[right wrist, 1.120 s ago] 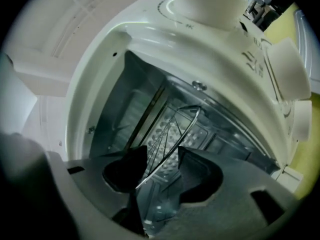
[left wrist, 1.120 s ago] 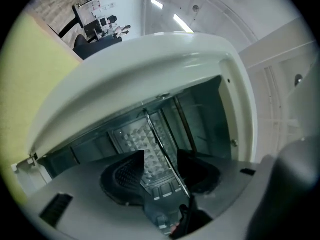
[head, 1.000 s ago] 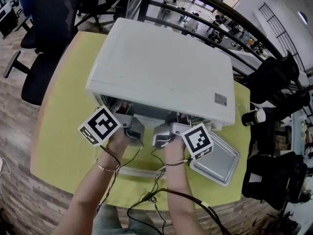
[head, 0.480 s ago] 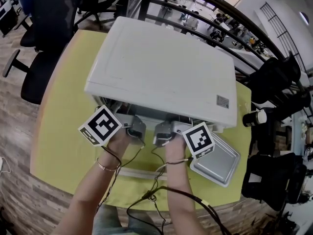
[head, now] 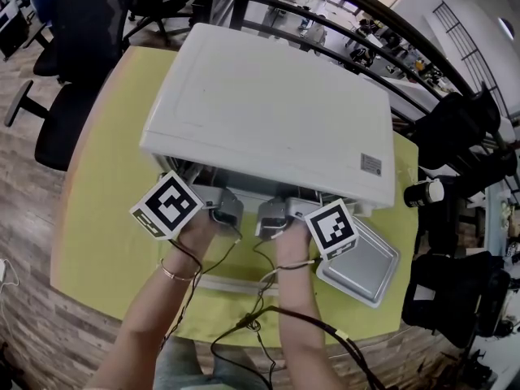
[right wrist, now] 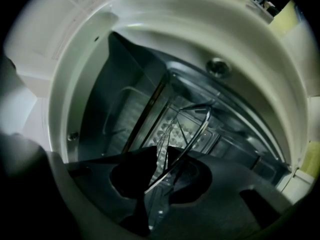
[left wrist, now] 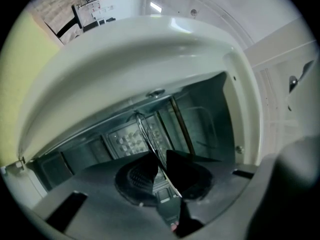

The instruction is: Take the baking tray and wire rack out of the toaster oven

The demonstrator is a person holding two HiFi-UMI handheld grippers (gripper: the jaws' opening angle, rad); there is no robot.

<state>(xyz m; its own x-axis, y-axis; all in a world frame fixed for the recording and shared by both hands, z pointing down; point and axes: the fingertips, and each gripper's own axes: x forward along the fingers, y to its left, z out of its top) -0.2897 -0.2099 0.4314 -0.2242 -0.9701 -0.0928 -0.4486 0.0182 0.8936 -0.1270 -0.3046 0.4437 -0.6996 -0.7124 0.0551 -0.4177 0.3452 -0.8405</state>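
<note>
**A:** While the wire rack sits inside the toaster oven, how should this pull go?

**B:** Evenly, I'd say. The left tongs and right tongs have just been closing. Each now pinches a wire at the rack's near edge. Draw both straight back, level and together. Otherwise the rack could twist and jam against the oven walls.

**A:** And the baking tray?

**B:** Already out. It lies on the worktop just right of the oven's mouth, beside the right hand. I'd keep the rack clear of it when setting down.

**A:** Which view tells you what?

**B:** Only the two gripper views show the wire between the pads, and the dark cavity behind it. The head view hides those tips under the oven's top. But it alone shows the tray and the worktop, so it is the one to trust for where the rack can land.
</note>
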